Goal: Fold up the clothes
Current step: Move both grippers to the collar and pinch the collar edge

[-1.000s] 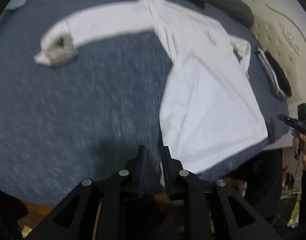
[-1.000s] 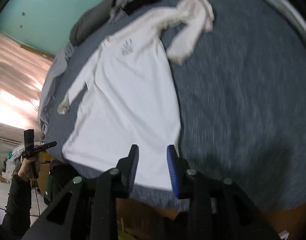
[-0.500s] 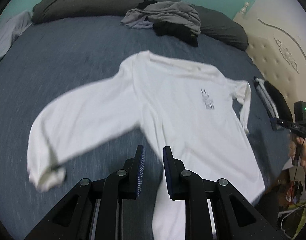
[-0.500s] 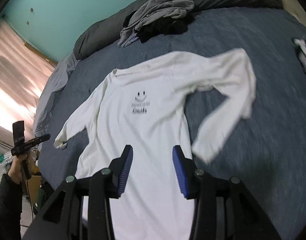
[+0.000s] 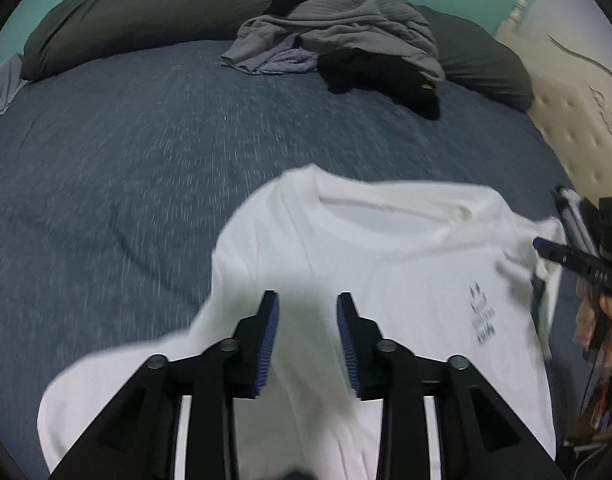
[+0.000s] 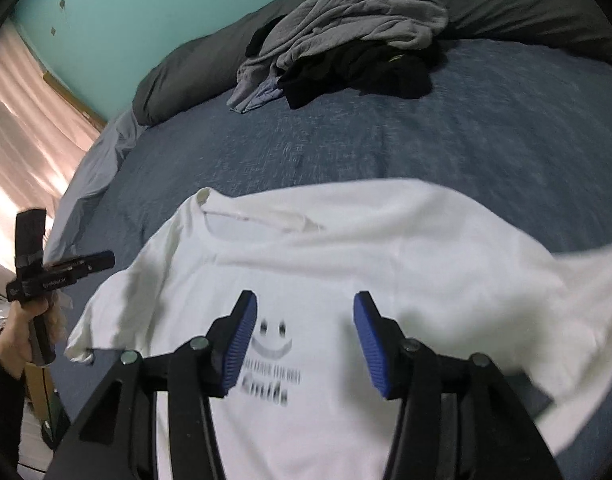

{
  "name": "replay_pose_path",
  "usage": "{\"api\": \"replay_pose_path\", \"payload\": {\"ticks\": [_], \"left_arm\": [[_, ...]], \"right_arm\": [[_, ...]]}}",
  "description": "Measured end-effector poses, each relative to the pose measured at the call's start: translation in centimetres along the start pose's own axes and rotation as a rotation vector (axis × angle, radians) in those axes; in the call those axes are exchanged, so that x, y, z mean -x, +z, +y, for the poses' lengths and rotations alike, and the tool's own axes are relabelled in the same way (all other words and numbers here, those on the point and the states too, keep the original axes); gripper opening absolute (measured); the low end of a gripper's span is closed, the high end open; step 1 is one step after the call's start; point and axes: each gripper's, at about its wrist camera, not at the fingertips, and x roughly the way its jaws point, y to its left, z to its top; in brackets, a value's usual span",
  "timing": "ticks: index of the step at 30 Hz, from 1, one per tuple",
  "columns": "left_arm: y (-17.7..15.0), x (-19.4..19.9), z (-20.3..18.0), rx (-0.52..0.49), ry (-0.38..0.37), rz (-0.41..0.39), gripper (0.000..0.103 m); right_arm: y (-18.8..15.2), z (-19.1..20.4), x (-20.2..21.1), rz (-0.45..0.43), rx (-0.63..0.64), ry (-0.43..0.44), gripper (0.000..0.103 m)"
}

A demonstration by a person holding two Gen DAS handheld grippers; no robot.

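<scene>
- White long-sleeved cotton shirt (image 6: 345, 264) with a round collar lies front-up on the bed, straight ahead of and under both pairs of fingers; its collar points away from them, toward the pillows.
- Wide bed with a speckled dark-blue cover (image 5: 154, 168) carries the shirt and stretches well beyond the fingertips on every side.
- Long dark-grey pillow (image 5: 154, 12) runs along the far edge of the bed, well apart from both pairs of fingers.
- Rumpled heap of grey and black clothes (image 6: 345, 28) sits against that pillow, far ahead of the fingertips.
- Left sleeve of the shirt (image 5: 118, 384) trails off to the left of the left gripper's fingers, blurred by motion.
- Printed smiley face with dark lettering below it (image 6: 272, 344) shows on the chest, between the right gripper's fingers; in the left wrist view the same print lies off to the right of the fingers.
- Right gripper (image 6: 304, 338), black with blue ribbed pads, has its fingers spread wide over the chest, nothing between them.
- Left gripper (image 5: 307, 338) has its fingers spread somewhat less, over the shoulder area of the shirt, holding nothing; whether they touch the cloth cannot be told.
</scene>
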Motion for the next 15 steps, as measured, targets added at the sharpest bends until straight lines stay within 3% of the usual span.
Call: {"api": "replay_pose_path", "payload": {"ticks": [7,15], "left_arm": [[4.4,-4.9,-0.3,-0.014,0.033,0.008,0.037],[7.6,-8.6,-1.0,-0.035,0.038,0.020,0.046]], "right_arm": [[3.6,1.4,-6.5,0.046,0.074,-0.067,0.051],[4.8,1.2,-9.8,0.099,0.118,-0.087,0.051]]}}
